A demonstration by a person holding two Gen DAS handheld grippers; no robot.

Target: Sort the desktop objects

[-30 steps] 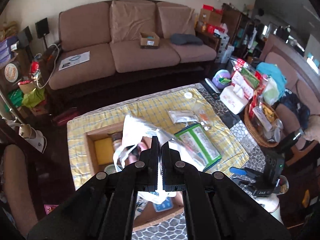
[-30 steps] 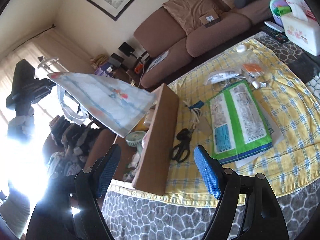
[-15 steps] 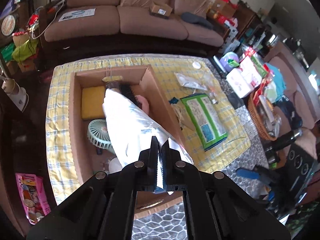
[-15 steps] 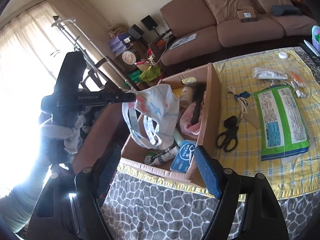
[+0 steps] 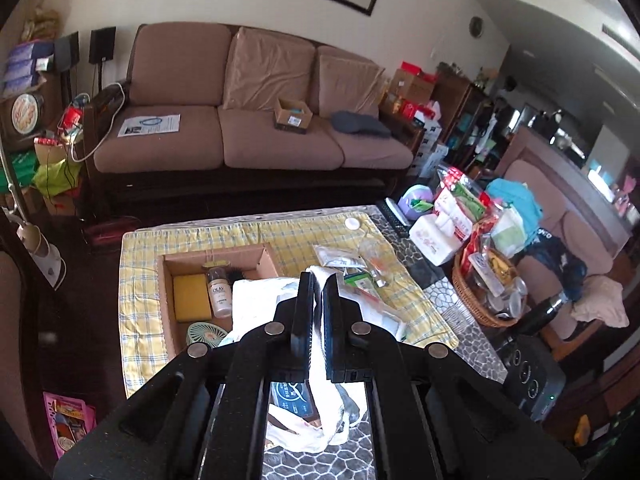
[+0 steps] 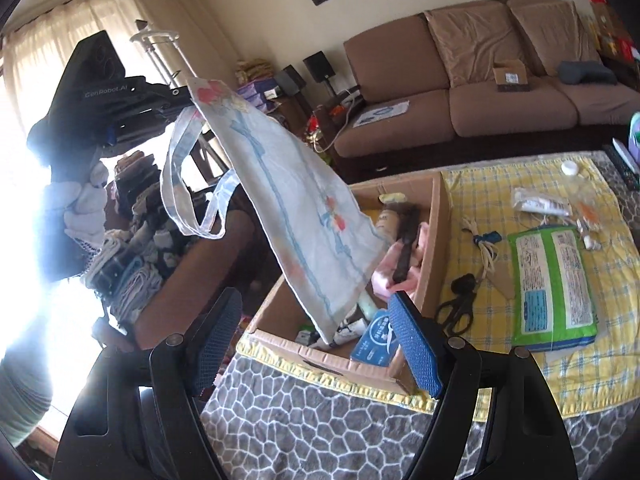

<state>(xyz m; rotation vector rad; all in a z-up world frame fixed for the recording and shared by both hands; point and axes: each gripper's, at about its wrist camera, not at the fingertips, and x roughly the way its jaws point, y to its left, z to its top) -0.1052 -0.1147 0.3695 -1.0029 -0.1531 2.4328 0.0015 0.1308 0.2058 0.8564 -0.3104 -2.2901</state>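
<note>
Our left gripper (image 5: 316,280) has its black fingers pressed together on a corner of the pale cloth tote bag with blue lines and pink flowers (image 6: 288,196). The bag hangs slanted from that pinch, its lower corner dipping into the open brown cardboard box (image 6: 438,216), and its two handle loops dangle free outside the box's left wall.

Our right gripper (image 6: 316,344) holds its blue-padded fingers (image 6: 414,346) spread wide with nothing between them, hovering by the near edge of the box.

Inside the box we see a yellow sponge block (image 5: 191,298), a cream lotion bottle (image 5: 219,292), a small mint-green fan (image 5: 206,334) and a dark hairbrush (image 6: 406,248). To the right of the box, on the yellow checked tablecloth (image 6: 500,184), lie black scissors (image 6: 458,304), a coiled white cord with a blue tie (image 6: 482,240) and a green-edged wipes pack (image 6: 552,284).
</note>
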